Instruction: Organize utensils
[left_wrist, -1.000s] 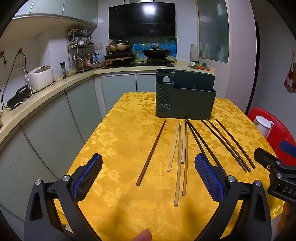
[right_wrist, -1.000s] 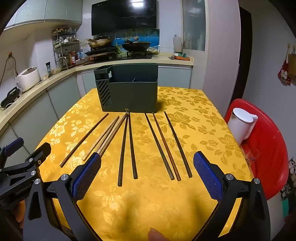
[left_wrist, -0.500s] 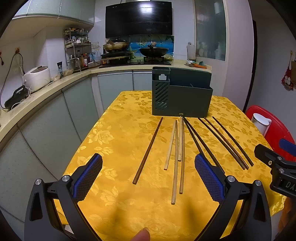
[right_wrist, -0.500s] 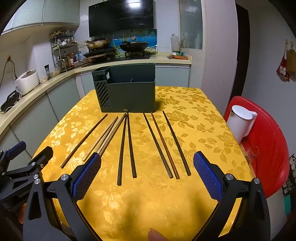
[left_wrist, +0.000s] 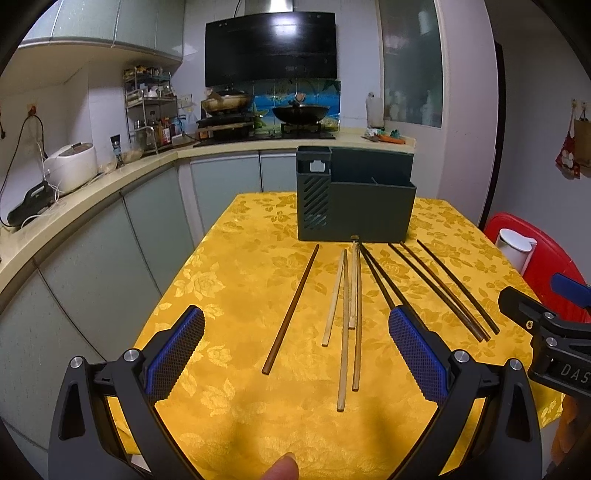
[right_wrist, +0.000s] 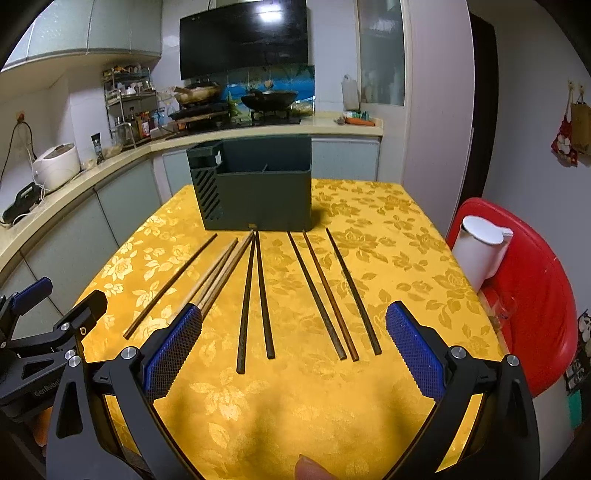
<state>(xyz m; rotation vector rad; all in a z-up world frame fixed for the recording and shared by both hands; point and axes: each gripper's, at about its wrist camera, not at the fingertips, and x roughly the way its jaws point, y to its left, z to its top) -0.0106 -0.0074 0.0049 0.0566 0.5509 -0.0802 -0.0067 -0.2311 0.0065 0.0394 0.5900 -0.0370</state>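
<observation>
I have the tabletop (left_wrist: 229, 295) in its yellow flowered cloth filling both views, and at its far end stands the dark green holder (right_wrist: 258, 199), upright, its open top facing me; I take it to be where everything should end up. From what I can see over its rim, a divider shows inside but no utensils, though the tall slotted compartment on its left is hidden from me. The chopsticks lie fanned out on the cloth in front of it, tips toward the holder, probably laid that way so each can be picked singly: one brown stick (left_wrist: 291, 308) apart on the left, the pale bamboo ones (left_wrist: 347, 325) bunched, the dark ones (right_wrist: 258, 291) to the right. My left claw (left_wrist: 295, 350) and right claw (right_wrist: 293, 345) both hover spread wide, gripping nothing, short of the near ends
</observation>
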